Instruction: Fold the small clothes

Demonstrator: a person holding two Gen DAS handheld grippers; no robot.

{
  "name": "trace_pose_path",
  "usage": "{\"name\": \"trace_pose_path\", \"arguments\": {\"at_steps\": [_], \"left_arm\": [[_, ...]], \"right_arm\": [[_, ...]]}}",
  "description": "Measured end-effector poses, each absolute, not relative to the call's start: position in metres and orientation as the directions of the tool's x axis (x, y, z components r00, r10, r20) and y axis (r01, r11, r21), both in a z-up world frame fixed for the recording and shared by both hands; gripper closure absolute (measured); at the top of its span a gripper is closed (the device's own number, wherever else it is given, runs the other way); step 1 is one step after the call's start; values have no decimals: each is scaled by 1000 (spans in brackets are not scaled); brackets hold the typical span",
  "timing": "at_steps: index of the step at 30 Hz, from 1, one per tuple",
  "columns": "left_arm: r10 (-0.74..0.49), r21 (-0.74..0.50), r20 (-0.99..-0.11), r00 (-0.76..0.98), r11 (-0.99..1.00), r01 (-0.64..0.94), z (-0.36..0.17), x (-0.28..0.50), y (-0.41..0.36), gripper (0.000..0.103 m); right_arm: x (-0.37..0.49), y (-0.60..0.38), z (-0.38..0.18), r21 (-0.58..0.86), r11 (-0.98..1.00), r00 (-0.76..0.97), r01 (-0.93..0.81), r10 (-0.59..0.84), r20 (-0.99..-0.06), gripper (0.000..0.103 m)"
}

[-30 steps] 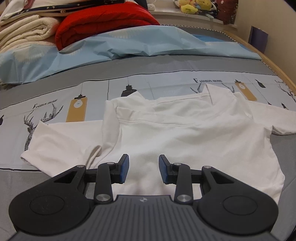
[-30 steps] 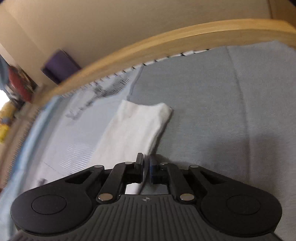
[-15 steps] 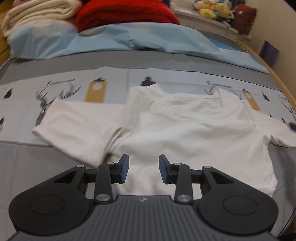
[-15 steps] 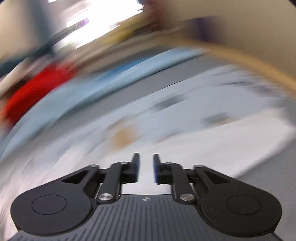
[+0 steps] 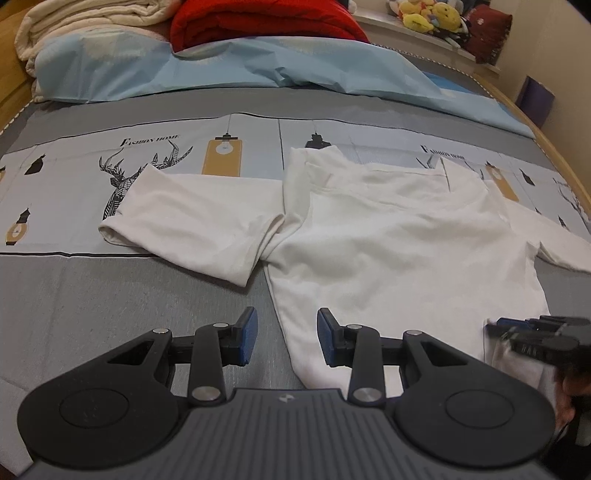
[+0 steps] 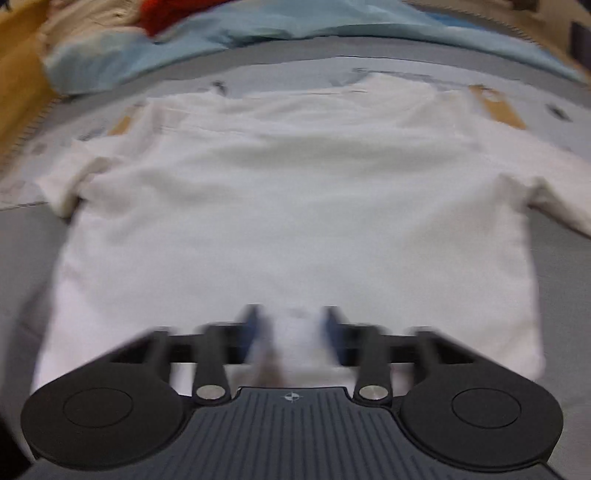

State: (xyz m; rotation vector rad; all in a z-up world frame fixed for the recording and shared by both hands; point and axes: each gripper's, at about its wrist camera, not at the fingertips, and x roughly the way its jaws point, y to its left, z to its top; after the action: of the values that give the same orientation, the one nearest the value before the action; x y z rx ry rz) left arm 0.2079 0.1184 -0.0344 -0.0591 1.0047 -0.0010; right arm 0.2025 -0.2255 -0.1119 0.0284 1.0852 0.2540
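A white short-sleeved T-shirt (image 5: 388, 236) lies spread flat on the bed, collar away from me, its left sleeve (image 5: 192, 218) stretched out to the left. My left gripper (image 5: 284, 338) is open and empty, low over the shirt's bottom left hem corner. My right gripper (image 6: 291, 332) is open over the middle of the bottom hem of the shirt (image 6: 295, 206); that view is blurred. The right gripper also shows in the left wrist view (image 5: 532, 332) at the shirt's bottom right corner.
The bed has a grey and pale-blue printed sheet (image 5: 110, 295). A light-blue duvet (image 5: 258, 66), a red blanket (image 5: 266, 22) and a cream blanket (image 5: 81, 22) are piled at the head. Plush toys (image 5: 424, 16) sit on a ledge. A wooden bed rail (image 5: 554, 147) runs along the right.
My left gripper has shifted left toward the shirt's bottom left corner. My right gripper let go of the right sleeve, opened, and swung round to the bottom hem.
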Motion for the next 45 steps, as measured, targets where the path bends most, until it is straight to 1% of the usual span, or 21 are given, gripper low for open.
{"name": "trace_pose_path", "arguments": {"at_steps": [6,9,13,15,17,18,20,21,23,25,28,29,30,31,33,38,40,42,43,44,45], "left_arm": [[-66,-65,-827,559,998,22,-26,207,113,64],[-89,-100,-814,573,995,13,-20,208,115,64],[-104,-118,-811,576,993,15,-17,208,115,64],[-106,-112,-813,572,993,26,-18,207,112,64],[-105,-101,-817,567,994,38,-19,205,110,64],[-102,-94,-820,563,995,44,-20,204,109,64],[-95,-83,-824,559,995,46,-23,201,110,64],[-92,-80,-825,558,996,45,-24,201,110,64],[-85,-76,-827,556,996,39,-25,200,113,64],[-79,-75,-830,552,997,30,-27,200,116,64],[-69,-67,-834,547,997,24,-29,199,121,64],[-67,-65,-835,546,998,23,-29,198,122,64],[-66,-64,-836,545,998,22,-29,197,123,64],[-65,-63,-837,543,998,22,-30,196,124,64],[-61,-58,-840,540,998,22,-31,195,125,64],[-49,-46,-848,528,999,18,-36,196,130,64],[-48,-48,-847,529,999,14,-36,197,132,64],[-46,-50,-847,529,999,7,-35,199,133,64],[-46,-52,-846,531,999,4,-34,200,134,64],[-49,-57,-844,535,998,1,-33,201,134,64],[-54,-65,-841,539,998,-1,-31,203,134,64]], "right_arm": [[161,-291,-56,128,991,518,25,96,-850,100],[120,-337,-36,94,978,540,186,-22,-841,100],[72,-403,-56,53,904,446,423,-157,-881,100],[58,-429,-68,70,842,382,535,-167,-909,94],[47,-433,-66,25,814,394,580,-254,-884,92],[44,-430,-61,-1,820,419,573,-294,-859,89],[42,-415,-51,-27,850,484,526,-325,-812,88],[43,-401,-46,-21,881,532,473,-305,-790,87],[48,-361,-42,5,964,621,265,-167,-766,87],[45,-308,-43,35,999,665,-19,39,-746,87],[28,-235,-52,59,929,612,-366,288,-737,87],[25,-215,-56,63,898,580,-436,334,-743,85],[19,-195,-63,63,861,540,-505,373,-754,80],[15,-177,-71,53,833,511,-551,387,-768,77],[10,-150,-83,17,797,481,-604,381,-789,56],[12,-103,-104,-72,717,471,-694,375,-798,52],[16,-87,-119,-147,679,460,-719,306,-833,53],[20,-79,-121,-157,644,436,-749,300,-848,62],[24,-78,-119,-130,641,414,-756,315,-854,70],[33,-79,-113,-84,647,373,-758,324,-870,97],[46,-86,-102,-26,663,341,-748,351,-872,102]]}}
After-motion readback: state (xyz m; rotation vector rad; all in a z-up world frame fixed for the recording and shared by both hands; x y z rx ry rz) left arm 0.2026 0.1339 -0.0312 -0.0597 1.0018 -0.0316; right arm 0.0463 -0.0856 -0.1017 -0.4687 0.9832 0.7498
